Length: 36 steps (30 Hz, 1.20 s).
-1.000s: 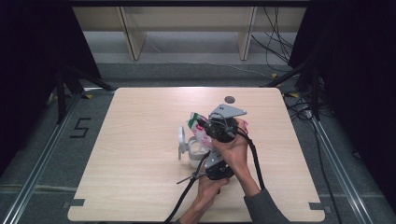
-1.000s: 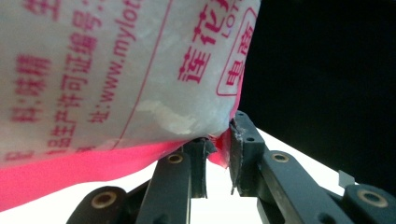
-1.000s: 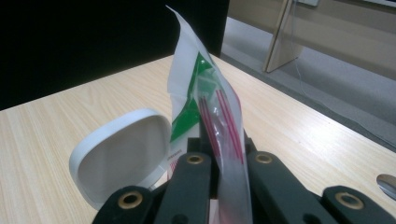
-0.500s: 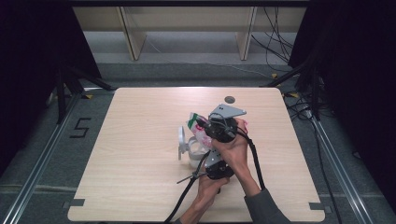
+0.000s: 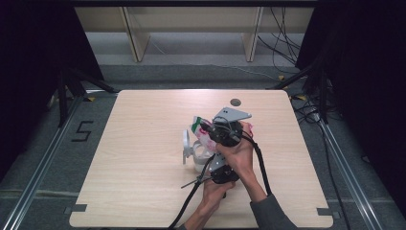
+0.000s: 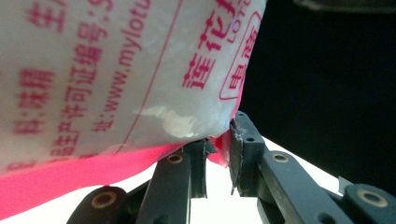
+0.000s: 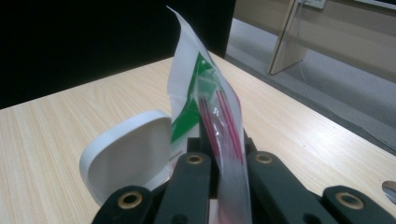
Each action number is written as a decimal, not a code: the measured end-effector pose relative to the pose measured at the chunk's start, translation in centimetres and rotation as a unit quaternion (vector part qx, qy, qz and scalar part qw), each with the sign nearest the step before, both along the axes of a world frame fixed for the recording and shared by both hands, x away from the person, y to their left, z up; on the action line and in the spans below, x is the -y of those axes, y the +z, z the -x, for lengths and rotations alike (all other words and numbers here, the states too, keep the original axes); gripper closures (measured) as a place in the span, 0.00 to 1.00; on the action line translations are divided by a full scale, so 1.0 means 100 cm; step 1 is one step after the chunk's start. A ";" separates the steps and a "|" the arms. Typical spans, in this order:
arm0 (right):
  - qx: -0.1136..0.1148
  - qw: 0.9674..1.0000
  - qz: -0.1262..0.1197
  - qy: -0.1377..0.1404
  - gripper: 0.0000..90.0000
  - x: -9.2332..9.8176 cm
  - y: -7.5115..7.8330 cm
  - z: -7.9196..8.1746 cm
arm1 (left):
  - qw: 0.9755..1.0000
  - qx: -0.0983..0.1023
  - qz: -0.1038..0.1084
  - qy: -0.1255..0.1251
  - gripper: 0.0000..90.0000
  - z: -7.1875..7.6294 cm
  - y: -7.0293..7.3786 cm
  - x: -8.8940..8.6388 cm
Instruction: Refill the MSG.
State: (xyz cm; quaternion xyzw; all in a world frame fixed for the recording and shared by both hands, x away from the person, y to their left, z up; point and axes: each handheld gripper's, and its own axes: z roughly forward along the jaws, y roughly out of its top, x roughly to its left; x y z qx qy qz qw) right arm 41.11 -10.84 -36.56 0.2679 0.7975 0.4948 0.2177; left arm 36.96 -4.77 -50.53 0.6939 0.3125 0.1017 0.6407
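A printed bag point(image 5: 203, 132) is held above the surface point(image 5: 134, 167) centre, pinched by the left gripper point(image 6: 218, 156) at its pink corner and by the right gripper point(image 7: 226, 161) near a white lid point(image 7: 126, 154).

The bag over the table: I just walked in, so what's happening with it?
A person holds a claw in each hand at the middle of the wooden table. The left claw pinches the pink bottom edge of a printed plastic bag; the right claw grips its other end. A white container with its lid up stands just below.
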 end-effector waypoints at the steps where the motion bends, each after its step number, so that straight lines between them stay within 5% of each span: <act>1: 0.000 1.000 -0.004 -0.006 1.00 0.000 0.000 0.000 | 1.000 0.001 0.004 -0.003 0.87 0.000 0.000 0.000; 4: -0.002 1.000 -0.004 -0.008 1.00 -0.001 0.000 0.001 | 1.000 -0.001 0.003 -0.003 0.86 0.000 0.000 0.000; 6: -0.012 1.000 0.003 -0.003 1.00 0.000 0.001 0.002 | 1.000 -0.008 0.028 0.007 0.86 0.001 0.000 0.003; 8: -0.003 1.000 0.002 -0.005 1.00 -0.001 0.000 0.000 | 1.000 0.001 0.002 -0.003 0.86 0.000 0.000 0.000; 13: 0.003 1.000 -0.002 -0.002 1.00 -0.001 0.000 0.000 | 1.000 0.003 0.004 -0.003 0.86 0.000 0.001 -0.001; 16: 0.002 1.000 0.008 0.004 1.00 -0.002 0.002 0.001 | 0.999 -0.005 0.047 0.004 0.86 0.001 0.001 0.003; 17: 0.001 1.000 0.005 0.004 1.00 -0.002 0.002 0.001 | 1.000 0.003 0.011 -0.005 0.86 0.000 0.001 -0.001; 18: 0.000 1.000 0.005 0.002 1.00 -0.002 0.002 0.001 | 1.000 0.002 0.005 -0.003 0.86 0.000 0.001 -0.001; 24: -0.006 1.000 0.003 -0.002 1.00 -0.002 0.001 0.000 | 1.000 0.001 0.004 -0.002 0.86 0.000 0.000 -0.001; 28: 0.002 1.000 0.000 0.001 1.00 -0.002 0.000 0.000 | 1.000 -0.002 0.026 -0.002 0.87 -0.001 0.000 0.001; 31: -0.008 1.000 0.002 -0.001 1.00 -0.002 0.001 0.001 | 1.000 0.001 0.004 -0.002 0.86 0.000 0.001 -0.002; 36: -0.007 1.000 0.001 0.000 1.00 -0.003 0.001 0.001 | 1.000 0.003 0.014 -0.006 0.86 -0.001 0.000 -0.001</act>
